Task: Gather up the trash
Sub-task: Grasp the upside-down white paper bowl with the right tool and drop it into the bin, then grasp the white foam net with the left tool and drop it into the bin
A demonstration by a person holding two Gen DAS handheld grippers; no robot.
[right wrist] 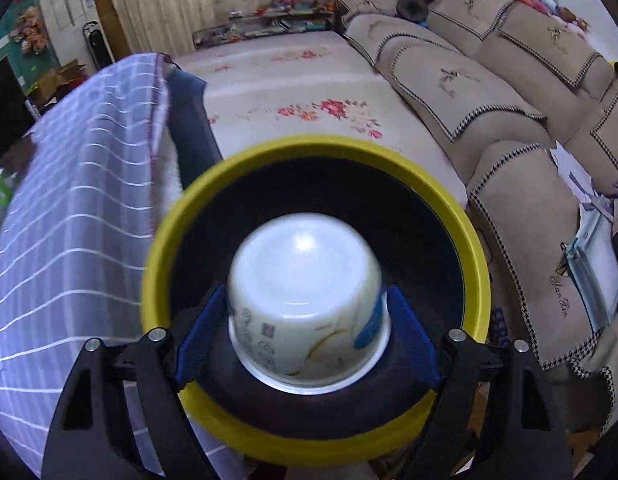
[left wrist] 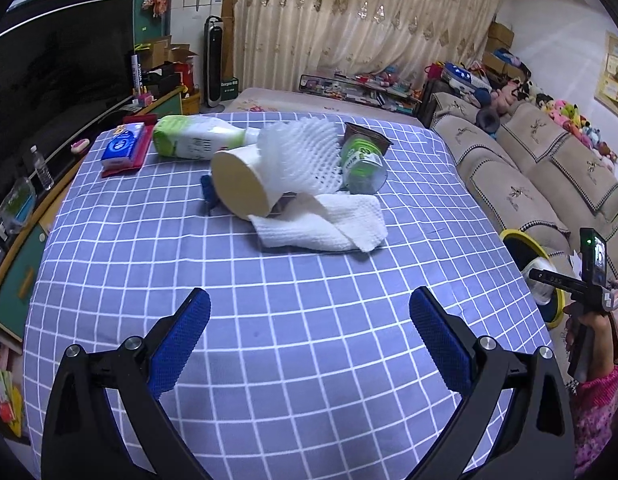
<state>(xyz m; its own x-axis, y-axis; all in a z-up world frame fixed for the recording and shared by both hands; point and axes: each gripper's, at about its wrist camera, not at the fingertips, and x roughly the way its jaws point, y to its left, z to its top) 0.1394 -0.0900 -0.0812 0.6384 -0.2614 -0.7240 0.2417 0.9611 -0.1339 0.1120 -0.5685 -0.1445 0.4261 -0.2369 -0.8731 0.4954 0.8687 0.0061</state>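
Observation:
My right gripper points down over a yellow-rimmed bin with a dark inside. A white printed paper cup, blurred and bottom-first, sits between its blue pads; the pads stand at its sides without a clear press. My left gripper hovers open and empty above the blue checked tablecloth. Farther back on the table lies the trash: a tipped paper cup, white foam netting, a crumpled paper towel, a green-and-white bottle and a clear cup with a green label.
A blue tissue pack lies on a red book at the table's far left. The bin's rim shows past the table's right edge, beside a person's hand. A beige sofa runs along the right, and a TV cabinet along the left.

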